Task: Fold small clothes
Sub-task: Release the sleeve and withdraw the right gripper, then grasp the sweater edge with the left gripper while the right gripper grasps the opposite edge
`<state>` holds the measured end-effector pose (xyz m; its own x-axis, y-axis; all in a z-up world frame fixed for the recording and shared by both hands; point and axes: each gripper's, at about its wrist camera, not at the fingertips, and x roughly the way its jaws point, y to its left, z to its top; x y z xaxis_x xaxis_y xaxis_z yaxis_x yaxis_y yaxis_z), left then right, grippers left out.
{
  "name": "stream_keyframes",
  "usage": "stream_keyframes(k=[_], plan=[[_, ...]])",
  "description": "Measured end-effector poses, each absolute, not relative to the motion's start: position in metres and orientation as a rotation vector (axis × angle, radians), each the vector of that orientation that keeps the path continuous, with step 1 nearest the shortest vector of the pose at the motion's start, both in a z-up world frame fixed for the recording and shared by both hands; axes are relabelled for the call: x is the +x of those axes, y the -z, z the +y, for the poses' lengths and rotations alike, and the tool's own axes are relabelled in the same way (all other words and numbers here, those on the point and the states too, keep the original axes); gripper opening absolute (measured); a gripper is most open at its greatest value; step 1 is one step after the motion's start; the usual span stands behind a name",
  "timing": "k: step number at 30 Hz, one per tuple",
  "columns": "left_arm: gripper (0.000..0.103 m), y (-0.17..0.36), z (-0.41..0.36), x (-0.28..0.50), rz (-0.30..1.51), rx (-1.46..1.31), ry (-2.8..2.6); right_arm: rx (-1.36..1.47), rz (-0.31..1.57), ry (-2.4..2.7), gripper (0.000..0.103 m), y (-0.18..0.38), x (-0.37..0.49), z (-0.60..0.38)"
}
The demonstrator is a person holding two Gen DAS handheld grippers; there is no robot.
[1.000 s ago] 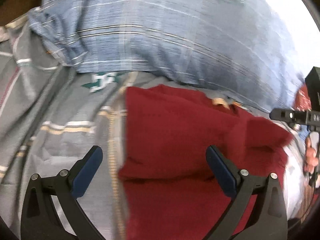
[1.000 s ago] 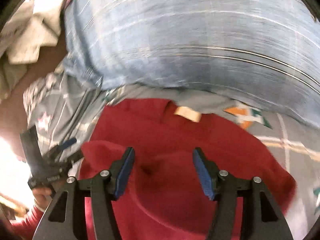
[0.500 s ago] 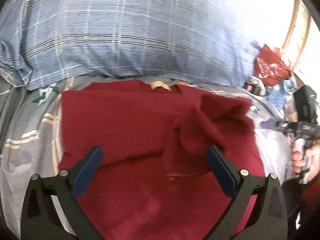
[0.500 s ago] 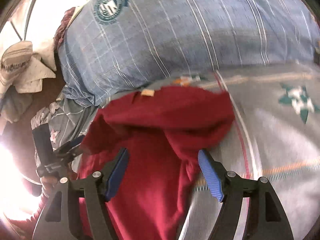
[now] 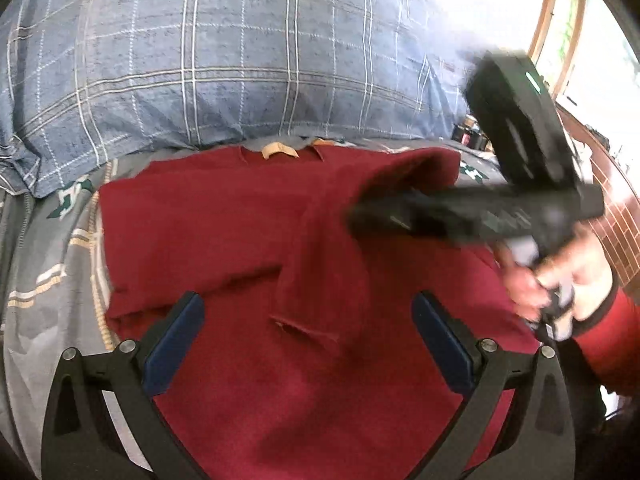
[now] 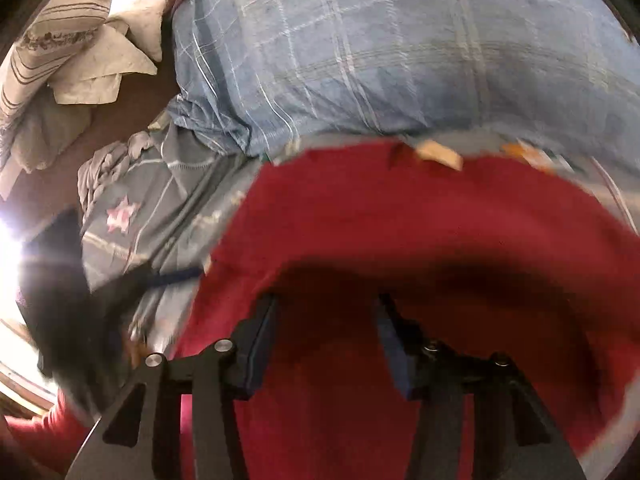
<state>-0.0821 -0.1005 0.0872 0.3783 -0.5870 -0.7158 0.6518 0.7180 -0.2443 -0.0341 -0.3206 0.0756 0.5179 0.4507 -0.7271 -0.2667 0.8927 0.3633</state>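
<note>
Left gripper (image 5: 308, 320) spread wide above a red shirt (image 5: 224, 224), touching nothing. Right gripper (image 6: 326, 340) partly open over the shirt's raised fold; contact unclear.

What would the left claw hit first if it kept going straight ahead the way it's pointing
Most likely the red shirt lying right ahead of the open left claw, probably its folded-over sleeve. The plaid pillow sits farther back. Depth is uncertain.

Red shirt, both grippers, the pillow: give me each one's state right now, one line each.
Red shirt: spread on the bedsheet, right side folded over the middle.
Left gripper: open, holding nothing.
Right gripper: partly open above the shirt; grasp unclear.
Blue plaid pillow: lying behind the collar.
</note>
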Motion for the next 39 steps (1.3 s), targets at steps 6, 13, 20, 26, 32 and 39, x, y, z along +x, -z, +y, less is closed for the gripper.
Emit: stream_keyframes(k=[6, 13, 20, 26, 32, 39], plan=[[0.103, -0.075, -0.109, -0.054, 0.897, 0.037, 0.749, 0.206, 0.966, -0.407, 0.052, -0.064, 0.021, -0.3], [0.103, -0.063, -0.093, -0.03, 0.925, -0.088, 0.64, 0.253, 0.993, -0.433, 0.051, -0.058, 0.025, -0.308], [0.09, -0.071, -0.095, -0.027, 0.903, -0.16, 0.642, 0.21, 0.84, -0.299, 0.068, -0.124, -0.057, -0.363], [0.008, -0.09, -0.123, -0.02, 0.958, -0.041, 0.64, 0.187, 0.785, -0.004, 0.071, -0.123, -0.121, -0.431], [0.005, -0.168, -0.116, -0.025, 0.961, -0.004, 0.736, 0.219, 0.819, 0.085, 0.071, -0.106, -0.127, -0.474], [0.005, -0.258, -0.135, -0.046, 0.962, 0.09, 0.96, 0.321, 0.816, 0.07, 0.074, -0.097, -0.103, -0.493]])
